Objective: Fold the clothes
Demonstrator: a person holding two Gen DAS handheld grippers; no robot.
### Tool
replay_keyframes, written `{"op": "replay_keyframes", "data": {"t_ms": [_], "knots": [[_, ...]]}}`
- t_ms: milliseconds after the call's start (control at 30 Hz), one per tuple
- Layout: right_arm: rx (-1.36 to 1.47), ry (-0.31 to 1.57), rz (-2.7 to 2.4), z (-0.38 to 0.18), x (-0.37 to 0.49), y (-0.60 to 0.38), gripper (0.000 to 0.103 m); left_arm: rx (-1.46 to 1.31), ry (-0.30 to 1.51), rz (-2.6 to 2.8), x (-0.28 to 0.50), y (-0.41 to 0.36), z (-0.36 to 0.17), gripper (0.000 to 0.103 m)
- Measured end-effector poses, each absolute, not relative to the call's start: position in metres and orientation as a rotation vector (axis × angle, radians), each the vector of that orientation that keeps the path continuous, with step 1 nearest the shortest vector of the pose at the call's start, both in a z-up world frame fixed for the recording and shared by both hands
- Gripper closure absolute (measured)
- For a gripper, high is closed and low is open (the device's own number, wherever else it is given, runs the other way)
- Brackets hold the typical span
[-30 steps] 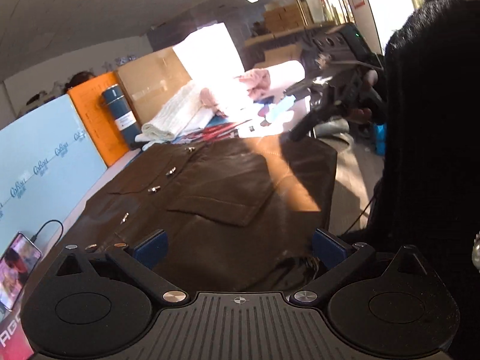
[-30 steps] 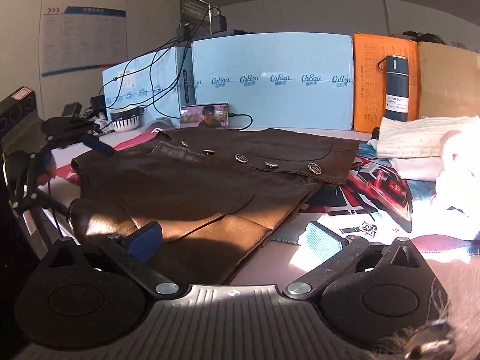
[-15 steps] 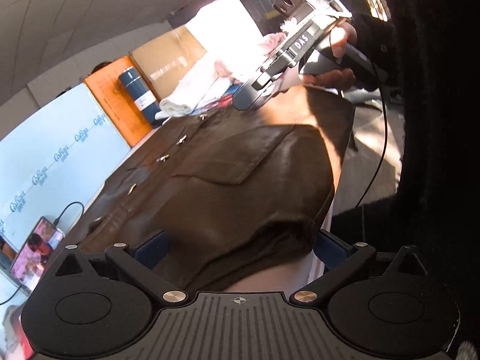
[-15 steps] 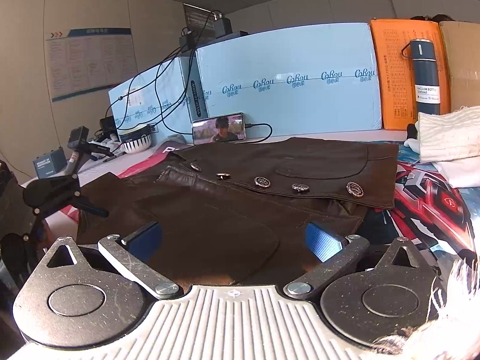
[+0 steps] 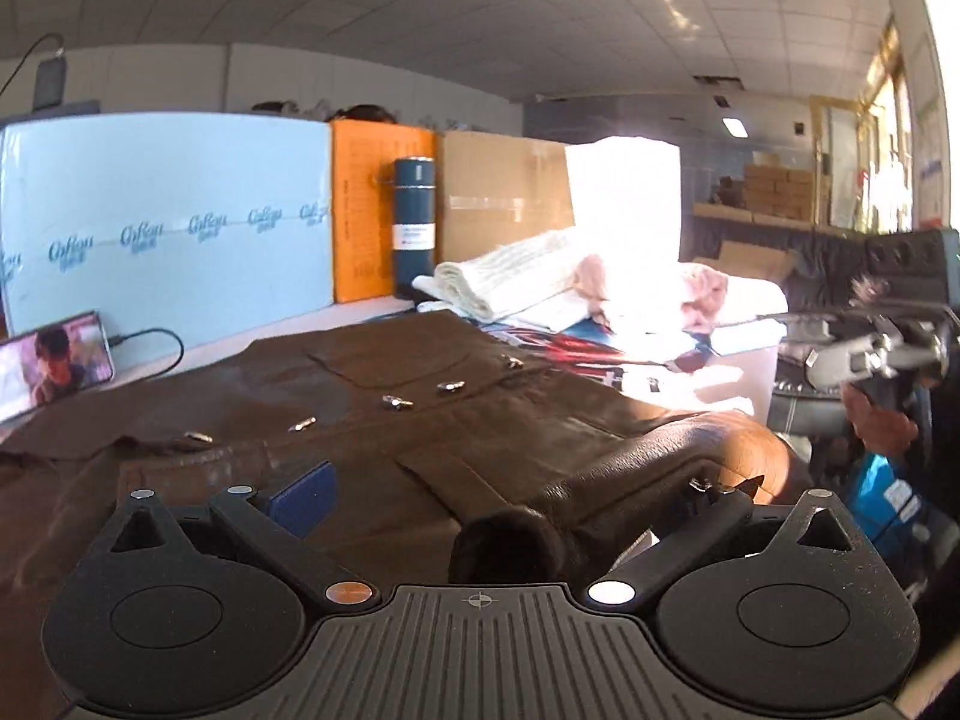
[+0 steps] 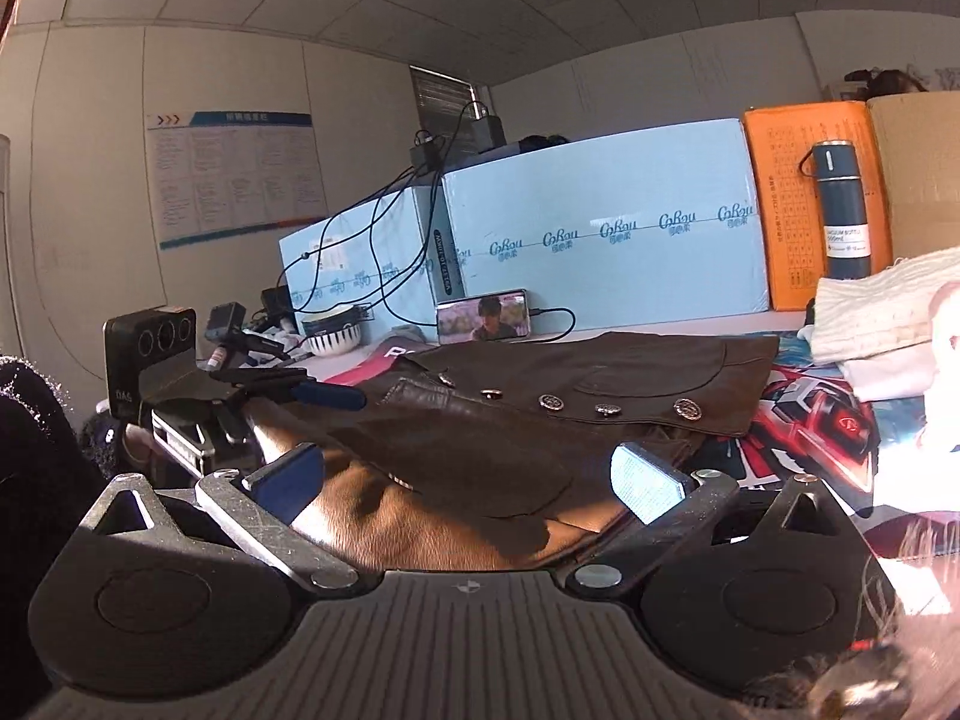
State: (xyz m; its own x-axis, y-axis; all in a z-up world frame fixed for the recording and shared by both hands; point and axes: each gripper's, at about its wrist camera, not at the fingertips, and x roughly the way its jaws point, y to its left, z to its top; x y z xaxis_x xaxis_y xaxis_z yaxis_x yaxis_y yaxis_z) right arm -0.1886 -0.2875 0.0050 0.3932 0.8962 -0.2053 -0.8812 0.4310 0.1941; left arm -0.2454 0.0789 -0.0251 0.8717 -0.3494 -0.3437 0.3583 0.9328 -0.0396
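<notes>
- the brown leather jacket (image 5: 420, 420) lies spread across the table (image 5: 360, 315), buttons (image 6: 606, 409) up, its near hem bunched and rolling off the front edge toward the person.
- the left gripper (image 5: 510, 492) has its fingers spread wide, and a thick roll of the jacket's edge sits between them; the blue pad (image 5: 303, 495) is clear of the leather, so it looks like a straddle rather than a pinch.
- the right gripper (image 6: 468, 474) is also wide apart, its pads (image 6: 645, 480) hovering over the sunlit fold at the near edge with nothing clamped.
- this leather looks heavy and fairly stiff; i judge it will hold broad curves rather than crisp creases, and will want to spring back open.
- the surface looks smooth, so a shallow bite on a single layer could slip; a deeper grab on the rolled hem or a seam seems safer.
- best holds, to my eye: the two near corners of the hem, one per claw, well apart, so the weight lifts evenly.
- the pile of white knitwear (image 5: 498, 282) and the phone (image 5: 54, 366) sit beside the far side of the jacket, so a folded flap should land short of them.
</notes>
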Motion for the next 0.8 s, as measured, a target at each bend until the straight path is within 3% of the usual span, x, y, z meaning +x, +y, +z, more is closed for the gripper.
{"op": "replay_keyframes", "data": {"t_ms": [333, 433, 600, 800], "knots": [[-0.097, 0.411, 0.991, -0.025, -0.200, -0.269, 0.000, -0.187, 0.432, -0.298, -0.217, 0.103, -0.030, 0.000], [-0.133, 0.363, 0.961, -0.035, -0.199, -0.256, 0.000, -0.207, 0.446, -0.304, -0.214, 0.105, -0.031, 0.000], [-0.136, 0.201, 0.968, -0.033, -0.192, -0.241, 0.000, -0.097, 0.431, -0.381, -0.229, 0.098, -0.031, 0.000], [-0.051, 0.156, 1.065, -0.022, -0.179, -0.232, 0.000, 0.104, 0.456, -0.312, -0.256, 0.096, -0.035, 0.000]]}}
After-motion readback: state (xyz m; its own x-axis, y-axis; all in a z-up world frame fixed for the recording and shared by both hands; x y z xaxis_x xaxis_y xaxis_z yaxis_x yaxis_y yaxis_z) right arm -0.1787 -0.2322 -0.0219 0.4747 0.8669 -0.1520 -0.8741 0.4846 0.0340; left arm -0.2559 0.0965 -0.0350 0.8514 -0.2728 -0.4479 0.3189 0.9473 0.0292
